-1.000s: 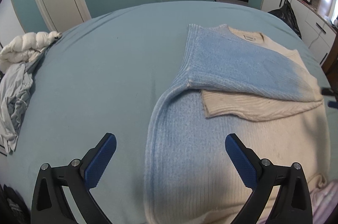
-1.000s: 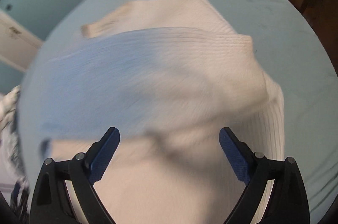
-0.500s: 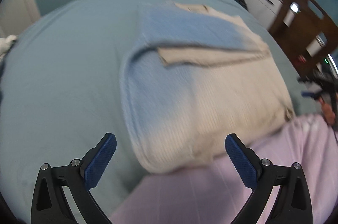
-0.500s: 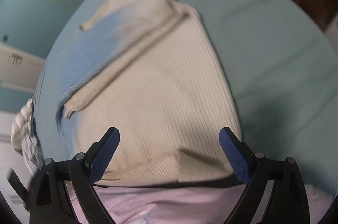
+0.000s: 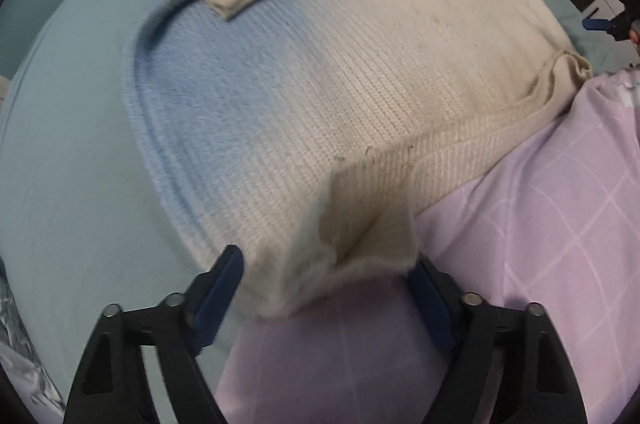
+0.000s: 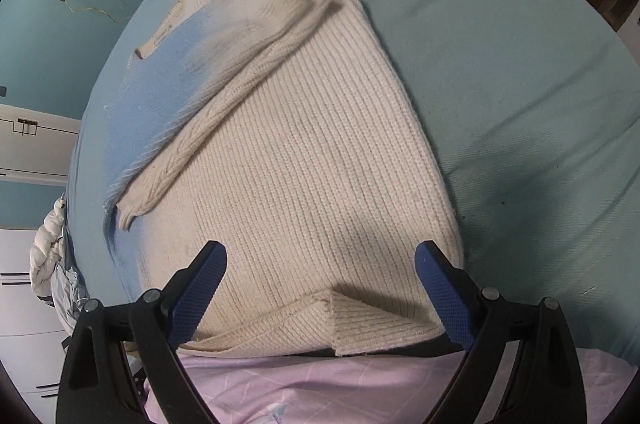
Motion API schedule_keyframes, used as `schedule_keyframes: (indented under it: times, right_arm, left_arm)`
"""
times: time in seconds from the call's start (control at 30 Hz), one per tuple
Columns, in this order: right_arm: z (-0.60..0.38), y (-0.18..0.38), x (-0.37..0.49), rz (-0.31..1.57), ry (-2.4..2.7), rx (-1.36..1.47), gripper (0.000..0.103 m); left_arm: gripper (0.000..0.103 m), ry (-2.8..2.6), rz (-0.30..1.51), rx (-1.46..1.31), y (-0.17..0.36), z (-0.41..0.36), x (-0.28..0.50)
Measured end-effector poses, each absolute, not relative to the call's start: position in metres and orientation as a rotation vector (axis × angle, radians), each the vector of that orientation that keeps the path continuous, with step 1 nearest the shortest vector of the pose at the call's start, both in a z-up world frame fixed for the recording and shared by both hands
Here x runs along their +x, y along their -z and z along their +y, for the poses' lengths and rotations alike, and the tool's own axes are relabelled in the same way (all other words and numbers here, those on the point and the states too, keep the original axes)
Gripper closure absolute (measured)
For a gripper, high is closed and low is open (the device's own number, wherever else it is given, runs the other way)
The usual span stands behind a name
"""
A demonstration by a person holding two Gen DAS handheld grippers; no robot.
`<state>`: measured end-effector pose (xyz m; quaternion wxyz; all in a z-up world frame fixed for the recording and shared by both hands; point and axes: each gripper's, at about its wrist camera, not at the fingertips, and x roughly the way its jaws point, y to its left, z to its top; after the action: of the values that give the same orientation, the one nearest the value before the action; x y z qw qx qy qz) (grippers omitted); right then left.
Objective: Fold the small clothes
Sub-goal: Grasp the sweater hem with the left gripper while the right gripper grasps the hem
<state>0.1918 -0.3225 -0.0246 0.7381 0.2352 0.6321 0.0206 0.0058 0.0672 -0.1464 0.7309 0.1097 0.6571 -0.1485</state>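
Cream-and-blue ribbed knit sweater (image 5: 320, 72) lies flat on teal bed (image 5: 60, 164). Left gripper (image 5: 324, 264) fingers have just been closing around the lower-centre hem; right gripper (image 6: 320, 264) fingers spread over it. Grab both layers, lift evenly.

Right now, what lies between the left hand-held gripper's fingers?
The sweater's bunched cream hem corner, seen in the left wrist view.

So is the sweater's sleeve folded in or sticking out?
Folded in. The cream sleeve lies slanted across the sweater body, its cuff resting on top, not out on the bed sheet.
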Motion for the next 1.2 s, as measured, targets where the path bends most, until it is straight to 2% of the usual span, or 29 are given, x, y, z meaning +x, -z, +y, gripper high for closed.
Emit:
schedule_keyframes:
  times: [0.03, 0.07, 0.1, 0.17, 0.33, 0.5, 0.67, 0.8, 1.03, 1.13, 1.2]
  right_arm:
    - [-0.322, 0.026, 0.193, 1.392, -0.045, 0.510, 0.010]
    - [-0.319, 0.027, 0.194, 1.393, -0.046, 0.505, 0.010]
    - [-0.317, 0.028, 0.196, 1.393, -0.048, 0.502, 0.010]
    - [-0.317, 0.027, 0.197, 1.387, -0.060, 0.508, 0.010]
    - [-0.323, 0.017, 0.196, 1.349, -0.142, 0.547, 0.010]
    - [-0.315, -0.003, 0.198, 1.334, -0.309, 0.472, 0.010]
    - [-0.290, -0.008, 0.188, 1.406, -0.430, 0.207, 0.010]
    - [-0.286, 0.008, 0.180, 1.480, -0.452, 0.110, 0.010]
    - [-0.266, 0.087, 0.163, 1.789, -0.463, -0.104, 0.011]
    - [-0.266, 0.113, 0.172, 1.843, -0.365, -0.113, 0.035]
    - [-0.261, 0.125, 0.170, 1.874, -0.370, -0.134, 0.080]
  left_arm:
    - [0.056, 0.350, 1.455, 0.230, 0.149, 0.065, 0.008]
    - [0.074, 0.379, 1.462, 0.219, 0.151, 0.061, 0.009]
    - [0.084, 0.397, 1.460, 0.225, 0.152, 0.058, 0.009]
    - [0.092, 0.438, 1.429, 0.231, 0.147, 0.052, 0.007]
    - [0.093, 0.389, 1.248, -0.078, 0.101, 0.096, 0.021]
    - [0.094, 0.407, 1.014, -0.200, 0.057, 0.104, 0.019]
    - [0.094, 0.346, 1.033, -0.428, 0.069, 0.112, 0.046]
    - [0.094, 0.315, 1.051, -0.387, 0.077, 0.107, 0.054]
    - [0.094, 0.301, 1.060, -0.377, 0.079, 0.108, 0.057]
    - [0.094, 0.302, 1.062, -0.381, 0.079, 0.109, 0.058]
    - [0.094, 0.297, 1.059, -0.378, 0.078, 0.110, 0.057]
